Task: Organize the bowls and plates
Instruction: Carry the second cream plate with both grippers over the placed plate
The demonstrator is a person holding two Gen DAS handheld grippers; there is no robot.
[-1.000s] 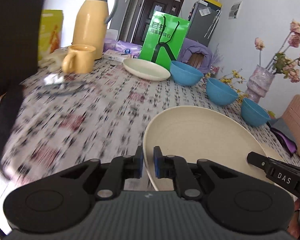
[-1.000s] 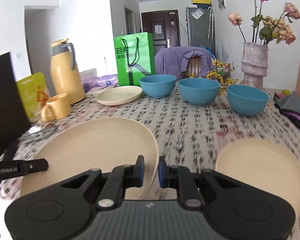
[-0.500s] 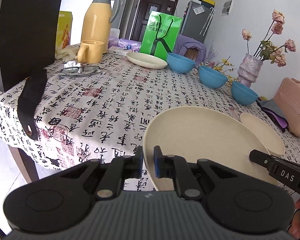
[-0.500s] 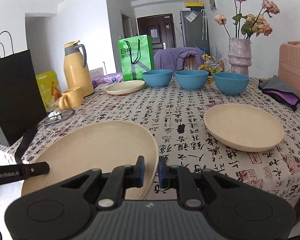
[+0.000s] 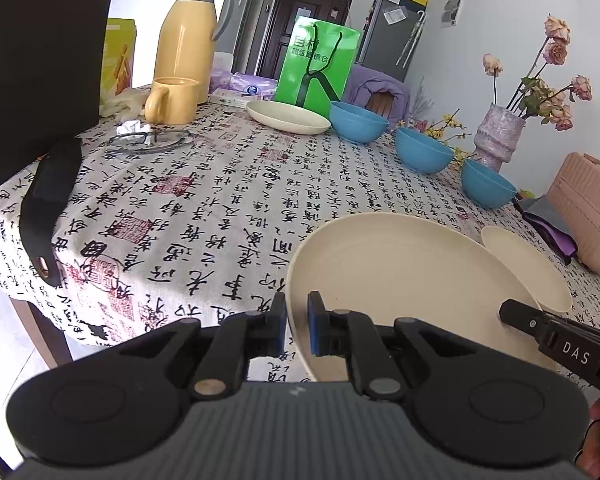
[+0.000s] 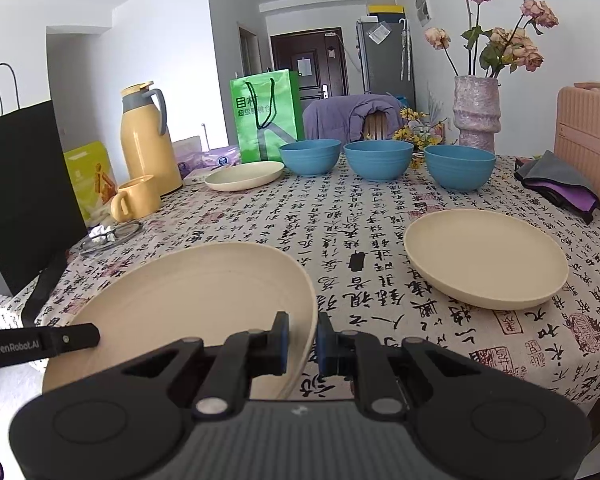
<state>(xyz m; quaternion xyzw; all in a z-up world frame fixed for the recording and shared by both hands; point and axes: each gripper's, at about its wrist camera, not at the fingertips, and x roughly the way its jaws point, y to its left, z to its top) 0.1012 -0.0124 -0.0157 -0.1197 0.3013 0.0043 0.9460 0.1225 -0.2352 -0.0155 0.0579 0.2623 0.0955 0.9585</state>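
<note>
Three cream plates and three blue bowls are counted. One plate (image 6: pixel 188 300) is held over the near edge of the counter (image 6: pixel 340 232), its left rim clamped by the left hand-held gripper (image 5: pixel 297 326) and its right rim by the right hand-held gripper (image 6: pixel 302 338). A second plate (image 6: pixel 244 174) lies at the far edge, with the bowls (image 6: pixel 310 156) (image 6: pixel 378 158) (image 6: pixel 459 166) in a row to its right. The third plate (image 6: pixel 484 256) rests near the right edge. Compared with a second ago, more of the near edge is seen and the blur is gone; both grips are unchanged. Open cloth is left between the held plate and the bowls.
</note>
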